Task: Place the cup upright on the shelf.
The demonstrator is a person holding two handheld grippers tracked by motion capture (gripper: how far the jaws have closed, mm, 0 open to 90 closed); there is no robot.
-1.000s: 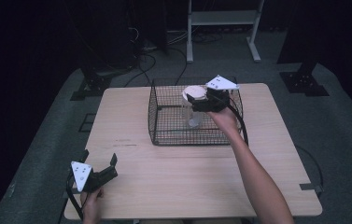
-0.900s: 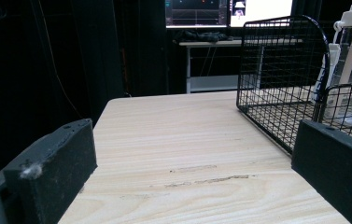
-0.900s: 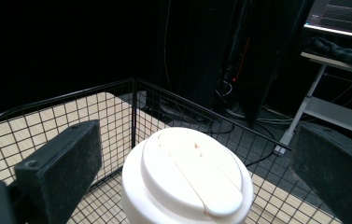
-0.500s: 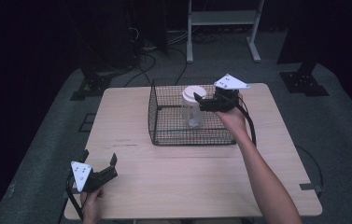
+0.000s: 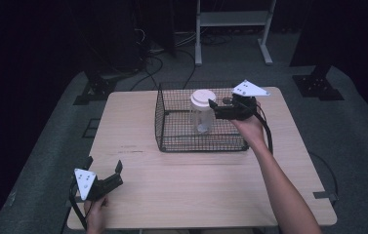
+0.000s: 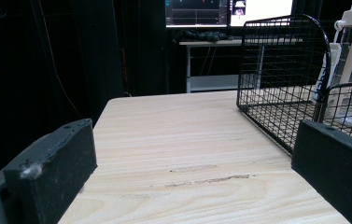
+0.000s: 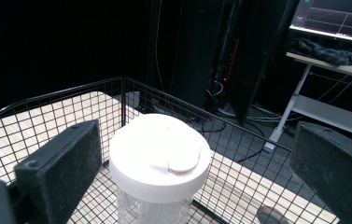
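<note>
The clear jar (image 5: 202, 114) with the white lid (image 7: 160, 156) stands upright inside the black wire basket (image 5: 172, 129), just ahead of the right gripper (image 5: 214, 108), whose jaws are spread wide and not touching it, the lid sitting below and between them. That right arm (image 5: 279, 187) is stretched out over the table (image 5: 196, 185), hand over the basket's right rim. The left gripper (image 5: 108, 171) is well apart, down at the near left corner, jaws apart and holding nothing, hand low at the table edge.
</note>
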